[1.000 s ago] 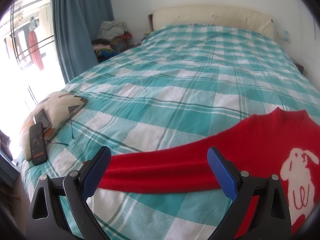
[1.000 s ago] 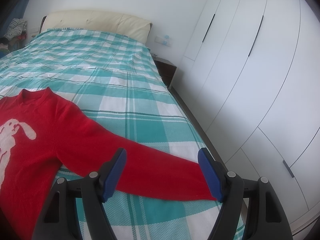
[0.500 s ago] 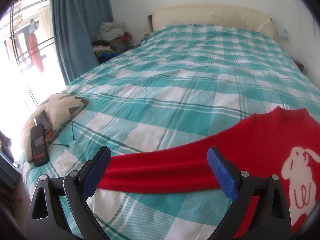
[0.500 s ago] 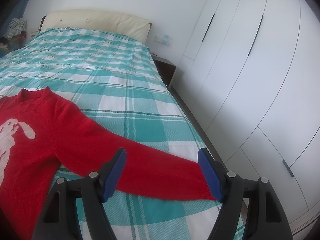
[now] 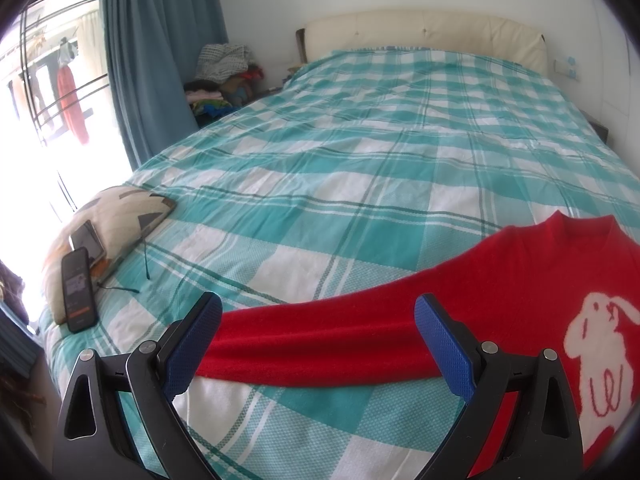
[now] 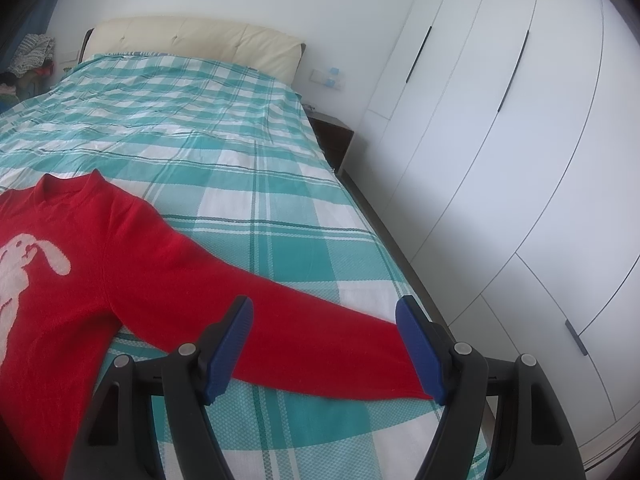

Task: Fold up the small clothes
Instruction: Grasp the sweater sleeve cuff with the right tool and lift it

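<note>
A small red sweater (image 5: 520,280) with a white rabbit on its front lies flat on the bed, both sleeves spread out sideways. My left gripper (image 5: 318,344) hovers open over the end of one sleeve (image 5: 312,344), its blue pads (image 5: 192,344) apart and gripping nothing. In the right wrist view the sweater (image 6: 80,280) stretches its other sleeve (image 6: 320,344) toward the bed's right edge. There my right gripper (image 6: 324,348) stands open above the cuff end, with the fabric lying loose between the pads.
The bed has a teal and white checked cover (image 5: 360,160). A patterned cushion (image 5: 112,220) with two phones (image 5: 78,288) lies at its left edge. A pile of clothes (image 5: 224,72) sits by the blue curtain. White wardrobe doors (image 6: 520,160) stand close on the right.
</note>
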Motion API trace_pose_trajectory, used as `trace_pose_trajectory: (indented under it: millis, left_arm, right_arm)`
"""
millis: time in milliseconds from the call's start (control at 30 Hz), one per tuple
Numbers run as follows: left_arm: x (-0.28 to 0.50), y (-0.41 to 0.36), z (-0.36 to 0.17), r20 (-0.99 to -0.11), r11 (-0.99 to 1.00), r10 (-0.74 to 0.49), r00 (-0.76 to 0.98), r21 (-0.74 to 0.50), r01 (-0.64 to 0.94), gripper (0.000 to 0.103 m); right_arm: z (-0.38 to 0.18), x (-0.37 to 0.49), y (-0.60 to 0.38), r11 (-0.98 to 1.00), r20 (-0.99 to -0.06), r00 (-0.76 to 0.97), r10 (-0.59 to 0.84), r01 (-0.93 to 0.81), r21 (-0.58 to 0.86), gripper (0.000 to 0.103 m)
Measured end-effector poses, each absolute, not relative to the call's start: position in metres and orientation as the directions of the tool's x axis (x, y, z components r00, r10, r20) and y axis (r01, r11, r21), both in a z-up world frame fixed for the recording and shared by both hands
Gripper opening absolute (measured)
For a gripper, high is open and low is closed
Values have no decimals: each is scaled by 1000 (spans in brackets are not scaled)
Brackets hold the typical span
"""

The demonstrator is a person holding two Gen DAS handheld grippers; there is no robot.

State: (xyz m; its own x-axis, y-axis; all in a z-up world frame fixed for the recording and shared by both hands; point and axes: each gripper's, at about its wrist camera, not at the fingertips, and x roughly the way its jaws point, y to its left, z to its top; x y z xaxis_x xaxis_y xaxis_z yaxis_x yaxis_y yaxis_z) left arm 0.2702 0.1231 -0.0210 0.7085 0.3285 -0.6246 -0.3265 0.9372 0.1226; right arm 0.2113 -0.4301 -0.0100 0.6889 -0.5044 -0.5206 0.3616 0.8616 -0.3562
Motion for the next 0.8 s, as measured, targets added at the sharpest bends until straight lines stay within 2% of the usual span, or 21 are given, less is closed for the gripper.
trace_pose_trajectory:
  millis: [100,167,300,400,500,600,733,800]
  left_arm:
    - [270,123,-22,-624,937,328,709,121,-328,98]
    - [275,119,-21,-627,937,327,707,117,-329,98]
    - [273,126,-20,-634,939,312,708,92,-331,98]
    - [272,129,-19,-636,940,304,709,79,-332,98]
    - [273,127,-20,-639,942,298,709,79,-325,98]
    - [273,127,-22,-642,943,300,706,90,-319,98]
    - [272,132,-24,-647,942,302,700,93,-321,98]
    - [273,133,-25,-654,942,301,694,93,-321,98]
  right_arm:
    - [-7,212,-437,864,-517,695,-500,361,-349,73]
    - [2,207,-458,870,-511,705,-492,405,-280,73]
    - [8,185,-544,861,-573,743,-347,494,118,73]
    - [-17,161,-607,717,-618,759,-203,545,434,73]
    - [-46,144,-643,573,-608,792,-62,527,628,73]
    - [-71,134,-658,446,-601,799,20,530,721,72]
    - [-98,125,-665,317,-617,784,60,571,757,71]
    - [-111,124,-672,257,-613,787,73,579,774,67]
